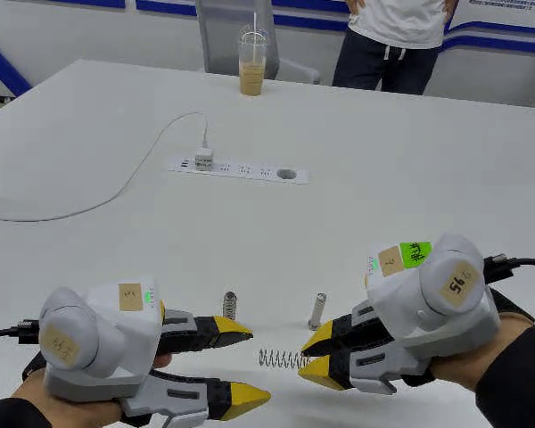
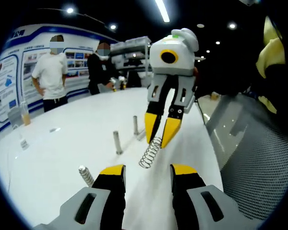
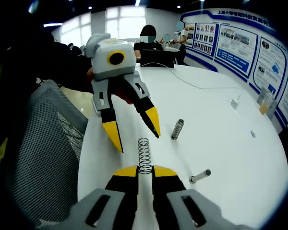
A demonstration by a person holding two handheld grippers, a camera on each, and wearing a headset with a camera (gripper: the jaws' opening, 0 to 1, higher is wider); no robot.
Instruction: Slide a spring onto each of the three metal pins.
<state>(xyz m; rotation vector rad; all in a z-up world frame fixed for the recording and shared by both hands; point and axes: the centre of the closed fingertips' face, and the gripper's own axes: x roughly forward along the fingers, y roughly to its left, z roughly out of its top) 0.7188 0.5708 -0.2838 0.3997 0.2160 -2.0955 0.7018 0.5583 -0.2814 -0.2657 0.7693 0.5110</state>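
Observation:
A loose steel spring (image 1: 281, 358) lies level just above the white table, one end pinched in my right gripper (image 1: 314, 356), which is shut on it. In the right gripper view the spring (image 3: 144, 155) sticks out forward from between the yellow tips. My left gripper (image 1: 241, 359) faces it from the left, open and holding nothing. One pin (image 1: 229, 305) wears a spring. A bare pin (image 1: 317, 310) stands to its right. The left gripper view has two bare pins (image 2: 117, 142) (image 2: 135, 124) and the sprung pin (image 2: 86, 175).
A white power strip (image 1: 236, 168) with a plugged-in cable lies mid-table. A plastic cup of drink (image 1: 252, 64) stands at the far edge, and a person (image 1: 392, 36) stands beyond it. A mesh chair (image 3: 48, 143) is behind the grippers.

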